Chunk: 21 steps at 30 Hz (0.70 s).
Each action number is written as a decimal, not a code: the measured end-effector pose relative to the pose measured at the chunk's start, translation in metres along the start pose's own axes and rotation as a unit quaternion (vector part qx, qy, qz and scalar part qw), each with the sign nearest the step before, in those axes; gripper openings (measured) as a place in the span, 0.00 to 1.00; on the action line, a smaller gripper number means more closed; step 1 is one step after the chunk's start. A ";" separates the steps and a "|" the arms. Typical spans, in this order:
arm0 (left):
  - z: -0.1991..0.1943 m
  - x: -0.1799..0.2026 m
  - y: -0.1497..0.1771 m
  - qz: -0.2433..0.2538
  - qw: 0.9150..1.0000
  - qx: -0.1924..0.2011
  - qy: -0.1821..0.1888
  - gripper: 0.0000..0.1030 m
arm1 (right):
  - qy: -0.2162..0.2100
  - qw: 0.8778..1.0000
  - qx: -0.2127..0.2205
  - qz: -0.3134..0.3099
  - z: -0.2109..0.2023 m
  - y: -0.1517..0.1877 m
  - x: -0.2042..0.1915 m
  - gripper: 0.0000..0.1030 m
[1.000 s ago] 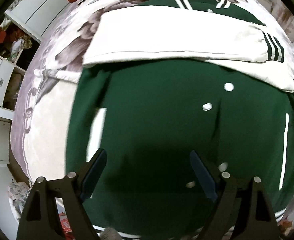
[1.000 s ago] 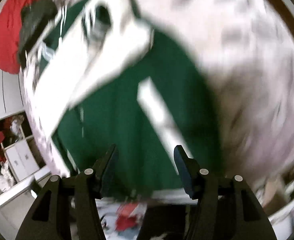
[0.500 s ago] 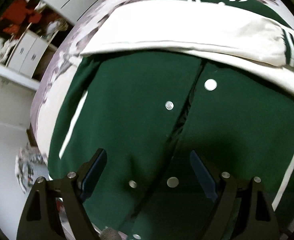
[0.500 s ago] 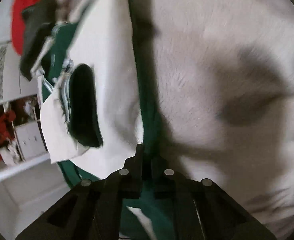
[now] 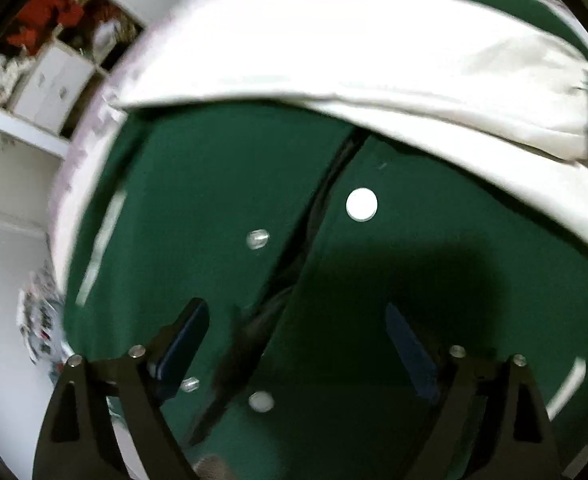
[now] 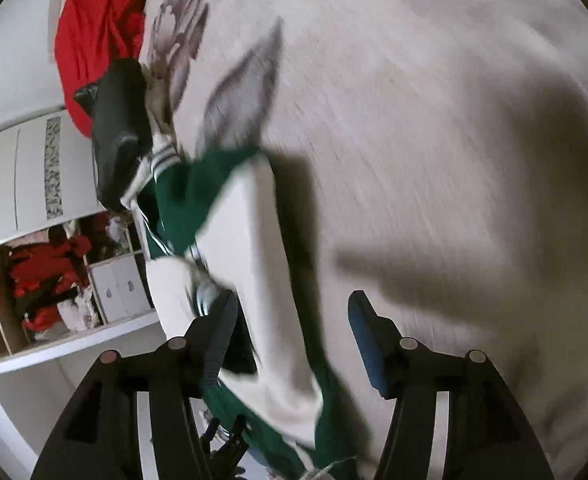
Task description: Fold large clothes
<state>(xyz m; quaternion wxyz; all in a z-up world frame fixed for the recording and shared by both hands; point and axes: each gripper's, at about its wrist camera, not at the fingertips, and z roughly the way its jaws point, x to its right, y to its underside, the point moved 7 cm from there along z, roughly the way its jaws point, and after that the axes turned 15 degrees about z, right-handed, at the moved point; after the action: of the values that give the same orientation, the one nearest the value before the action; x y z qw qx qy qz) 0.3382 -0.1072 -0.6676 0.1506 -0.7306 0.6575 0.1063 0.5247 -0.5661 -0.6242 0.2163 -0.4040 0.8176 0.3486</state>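
Observation:
A dark green varsity jacket [image 5: 221,184] with white snap buttons lies front up on a pale patterned blanket. Its white sleeves [image 5: 334,60] are folded across the chest. My left gripper [image 5: 298,344] is open and hovers just above the jacket's front opening near the hem. In the right wrist view the jacket [image 6: 189,196] shows edge-on, with a white sleeve [image 6: 261,272] running down toward me. My right gripper [image 6: 289,328] is open over the jacket's side edge and the blanket [image 6: 434,140], holding nothing.
A red garment [image 6: 93,32] and a dark garment [image 6: 117,120] lie at the far end of the blanket. White shelves and drawers [image 6: 109,288] with red items stand beyond the bed's left side; they also show in the left wrist view [image 5: 49,88].
My right gripper was shut on the jacket's edge half a second ago; it has let go, opened and drawn back. My left gripper has moved closer over the jacket's front, still open.

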 end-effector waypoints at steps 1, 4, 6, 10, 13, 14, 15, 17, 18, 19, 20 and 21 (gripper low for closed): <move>0.009 0.001 -0.002 -0.003 1.000 -0.006 0.008 0.89 | 0.000 1.000 -0.007 -0.006 0.013 -0.011 -0.009 0.61; 0.018 -0.005 -0.002 -0.015 1.000 0.001 0.011 1.00 | -0.022 0.999 -0.042 0.016 0.061 -0.032 -0.026 0.62; 0.019 -0.010 0.003 -0.029 0.999 0.020 0.031 1.00 | -0.023 0.998 -0.060 0.027 0.084 -0.036 -0.032 0.56; 0.022 -0.019 0.008 -0.045 0.995 0.044 0.072 1.00 | 0.061 0.995 0.035 -0.065 0.085 -0.020 -0.065 0.09; 0.021 -0.022 0.005 -0.034 0.995 0.040 0.080 1.00 | 0.107 0.986 0.098 -0.084 0.068 -0.036 -0.067 0.08; 0.019 -0.023 0.003 -0.026 0.996 0.038 0.073 1.00 | 0.112 0.989 0.088 -0.044 0.074 -0.046 -0.053 0.08; 0.016 -0.023 0.003 -0.020 0.997 0.038 0.065 1.00 | 0.111 0.990 0.083 -0.034 0.079 -0.049 -0.049 0.08; 0.000 -0.023 0.006 0.002 0.998 0.039 0.044 1.00 | 0.123 0.988 0.063 -0.065 0.085 -0.045 -0.056 0.08; -0.009 -0.021 0.009 0.009 0.998 0.043 0.045 1.00 | 0.120 0.990 0.050 -0.056 0.084 -0.044 -0.058 0.10; -0.020 -0.018 0.015 0.018 0.997 0.050 0.050 1.00 | 0.106 0.993 0.025 -0.035 0.079 -0.041 -0.058 0.10; -0.038 -0.012 0.026 0.029 0.996 0.056 0.060 1.00 | 0.096 0.995 0.005 -0.030 0.072 -0.036 -0.059 0.15; -0.049 -0.006 0.037 0.037 0.995 0.057 0.068 1.00 | 0.096 0.995 -0.009 -0.033 0.064 -0.030 -0.059 0.21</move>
<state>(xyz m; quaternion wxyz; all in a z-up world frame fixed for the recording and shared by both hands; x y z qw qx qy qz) 0.2989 -0.1227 -0.6230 0.1424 -0.7014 0.6979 0.0244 0.5880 -0.5009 -0.6412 0.1448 -0.4645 0.8173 0.3087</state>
